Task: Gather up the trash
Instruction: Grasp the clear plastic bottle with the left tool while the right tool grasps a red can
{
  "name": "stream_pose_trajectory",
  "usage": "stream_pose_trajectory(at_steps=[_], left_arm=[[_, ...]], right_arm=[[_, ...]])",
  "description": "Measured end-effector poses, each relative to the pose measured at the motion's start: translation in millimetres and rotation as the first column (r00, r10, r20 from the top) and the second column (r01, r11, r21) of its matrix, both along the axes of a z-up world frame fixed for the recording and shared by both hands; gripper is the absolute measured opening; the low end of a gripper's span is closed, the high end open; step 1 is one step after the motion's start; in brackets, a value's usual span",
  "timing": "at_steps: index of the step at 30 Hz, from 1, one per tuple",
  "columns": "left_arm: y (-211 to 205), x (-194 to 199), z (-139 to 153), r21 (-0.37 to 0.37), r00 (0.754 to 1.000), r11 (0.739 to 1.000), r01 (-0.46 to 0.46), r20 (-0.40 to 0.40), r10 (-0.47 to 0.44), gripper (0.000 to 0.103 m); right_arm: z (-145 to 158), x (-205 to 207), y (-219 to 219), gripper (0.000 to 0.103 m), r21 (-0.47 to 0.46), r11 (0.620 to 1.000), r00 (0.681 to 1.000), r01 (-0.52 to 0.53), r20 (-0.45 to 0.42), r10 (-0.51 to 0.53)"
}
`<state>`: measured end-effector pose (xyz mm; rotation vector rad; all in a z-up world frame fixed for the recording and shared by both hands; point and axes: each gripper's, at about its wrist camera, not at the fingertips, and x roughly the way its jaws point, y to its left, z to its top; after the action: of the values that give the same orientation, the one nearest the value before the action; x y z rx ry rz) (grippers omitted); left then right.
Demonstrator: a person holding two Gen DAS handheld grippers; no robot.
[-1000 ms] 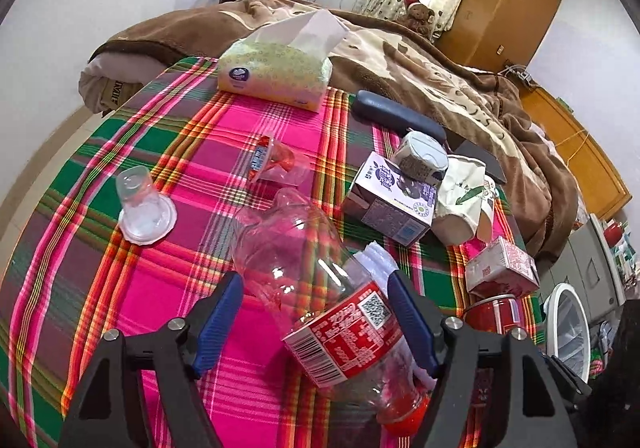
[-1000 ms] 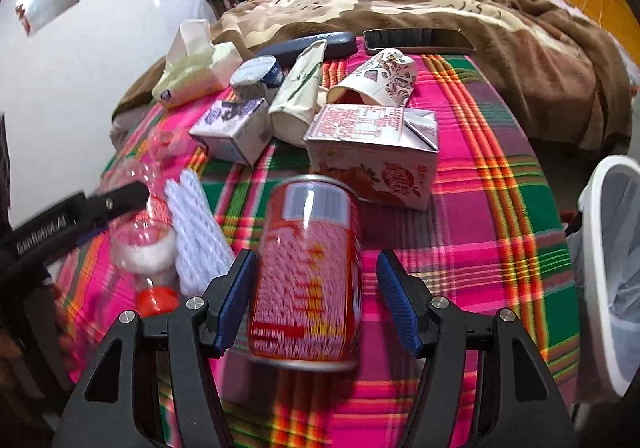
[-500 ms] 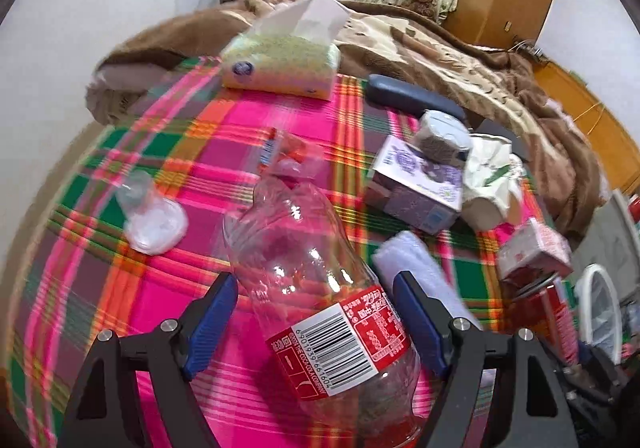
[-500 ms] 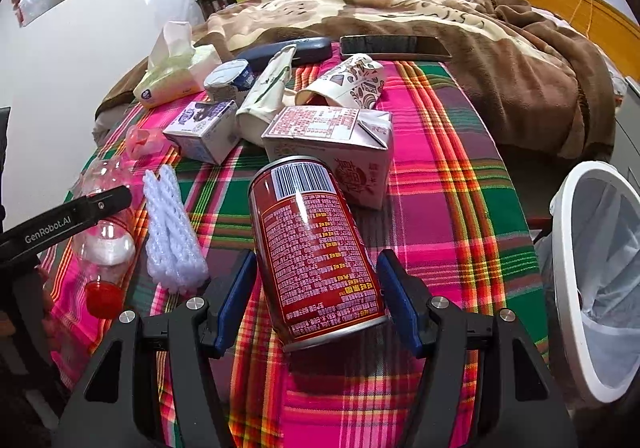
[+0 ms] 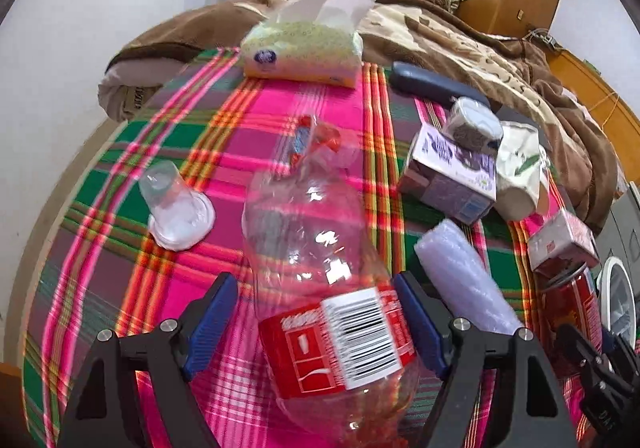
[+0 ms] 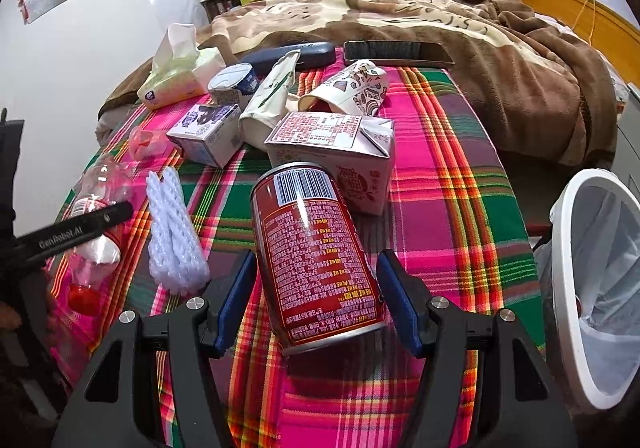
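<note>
My left gripper is shut on a clear plastic bottle with a red label, held over the plaid cloth; the bottle also shows at the left of the right wrist view. My right gripper is shut on a red can, lifted and tilted above the cloth. The can shows at the right edge of the left wrist view. A white bin with a clear liner stands off the table's right edge.
On the plaid table lie a white foam net, a pink carton, a purple carton, paper cups, a tissue pack, a clear cup, a wrapper. A bed lies beyond.
Both grippers have lifted and drawn back a little with their loads. The bottle has turned in the left gripper, and the can now tilts with the bin closer at the right.
</note>
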<state>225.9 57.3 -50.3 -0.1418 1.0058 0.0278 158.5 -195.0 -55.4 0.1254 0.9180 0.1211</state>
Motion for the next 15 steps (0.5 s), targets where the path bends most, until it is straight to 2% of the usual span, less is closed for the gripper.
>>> stream_pose_trajectory(at_steps=[2,5,9,15], left_arm=[[-2,1,-5,-0.035,1.000,0.999,0.017,-0.021,-0.018,0.074],[-8,-1,-5,0.007,1.000,1.000,0.022,-0.007,-0.022,0.064],[-7,-3,-3,-0.027,1.000,0.999,0.029,-0.005,-0.029,0.064],[-10,-17,5,-0.025,0.998,0.998,0.050,0.028,-0.049,0.064]], right_arm=[[0,0,0,0.064,-0.002,1.000,1.000,-0.002,0.004,0.002],[0,-1,-1,0.063,-0.006,1.000,1.000,-0.008,0.011,0.008],[2,-4,0,0.060,-0.018,1.000,0.999,-0.006,0.035,0.007],[6,-9,-3,0.059,0.004,1.000,0.998,-0.013,0.067,0.012]])
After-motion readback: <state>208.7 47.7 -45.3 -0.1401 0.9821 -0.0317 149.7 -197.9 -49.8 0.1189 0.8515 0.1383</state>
